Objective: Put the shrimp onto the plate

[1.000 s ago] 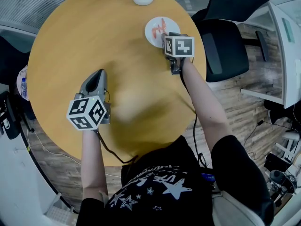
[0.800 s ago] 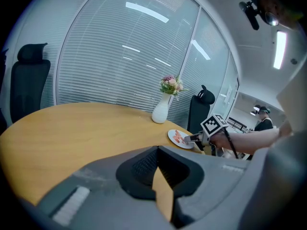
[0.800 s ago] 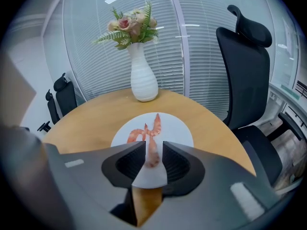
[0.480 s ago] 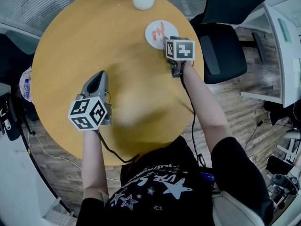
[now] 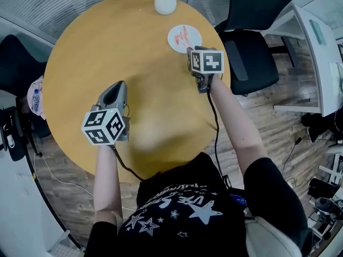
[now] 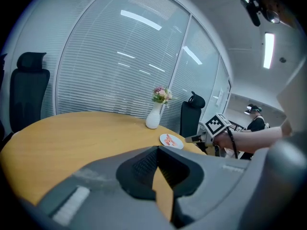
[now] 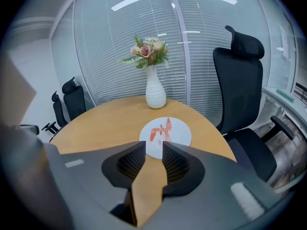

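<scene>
Orange-red shrimp [image 7: 160,129] lie on a small white plate [image 7: 178,137] on the round wooden table, near its far right edge; both also show as the shrimp [image 5: 183,35] and plate [image 5: 191,42] in the head view. My right gripper [image 7: 154,148] hovers just short of the plate's near rim, open by a narrow gap with nothing between its fingers. Over the table's left middle, well away from the plate, my left gripper [image 6: 157,150] points at the far side, its jaws shut and empty. From there the plate [image 6: 171,141] looks small.
A white vase [image 5: 165,2] with flowers stands at the table's far edge, just beyond the plate. A black office chair [image 5: 247,52] sits right of the table, by my right arm. Glass walls with blinds surround the table. A person [image 6: 254,123] stands far off.
My right gripper has drawn back a little from the plate towards me, so the plate shows whole. The left gripper has stayed where it was.
</scene>
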The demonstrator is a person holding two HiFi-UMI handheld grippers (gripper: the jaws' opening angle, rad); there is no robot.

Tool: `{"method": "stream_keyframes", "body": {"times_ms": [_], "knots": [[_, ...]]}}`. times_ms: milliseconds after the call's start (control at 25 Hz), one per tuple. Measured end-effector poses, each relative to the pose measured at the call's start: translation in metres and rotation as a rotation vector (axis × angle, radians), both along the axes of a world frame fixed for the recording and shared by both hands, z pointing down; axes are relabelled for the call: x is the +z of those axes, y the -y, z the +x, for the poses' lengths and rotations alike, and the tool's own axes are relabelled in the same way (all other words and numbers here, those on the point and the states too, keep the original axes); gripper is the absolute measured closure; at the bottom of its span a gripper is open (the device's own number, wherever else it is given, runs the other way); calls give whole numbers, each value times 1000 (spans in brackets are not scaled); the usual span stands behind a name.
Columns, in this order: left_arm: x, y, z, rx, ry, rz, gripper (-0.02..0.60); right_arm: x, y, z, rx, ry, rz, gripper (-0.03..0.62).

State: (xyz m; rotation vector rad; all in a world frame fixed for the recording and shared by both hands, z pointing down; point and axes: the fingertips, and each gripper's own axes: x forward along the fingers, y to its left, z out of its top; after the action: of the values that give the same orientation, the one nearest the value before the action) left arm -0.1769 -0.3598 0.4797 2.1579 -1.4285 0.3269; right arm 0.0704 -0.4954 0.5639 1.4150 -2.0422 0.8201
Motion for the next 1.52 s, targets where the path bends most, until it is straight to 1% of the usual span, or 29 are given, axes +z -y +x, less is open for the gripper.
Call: {"method": "stream_keyframes", "body": {"times_ms": [280, 480, 600, 760, 920, 1120, 1520], "knots": [[-11, -29, -7, 23, -26, 10, 580, -26, -49, -6, 24, 12, 25, 484], [-16, -45, 1, 75, -47, 25, 580, -47, -89, -13, 46, 20, 61, 490], [-18, -55, 6, 101, -67, 38, 580, -59, -111, -19, 51, 10, 101, 502], [-20, -68, 9, 123, -56, 49, 580, -79, -133, -28, 57, 19, 180, 522], [-27, -85, 11, 124, -47, 69, 580, -93, -155, -38, 27, 22, 235, 526], [-39, -105, 21, 111, -34, 87, 580, -114, -179, -47, -18, 50, 293, 528], [-61, -156, 52, 70, -13, 128, 580, -129, -239, -23, -48, 106, 299, 542]]}}
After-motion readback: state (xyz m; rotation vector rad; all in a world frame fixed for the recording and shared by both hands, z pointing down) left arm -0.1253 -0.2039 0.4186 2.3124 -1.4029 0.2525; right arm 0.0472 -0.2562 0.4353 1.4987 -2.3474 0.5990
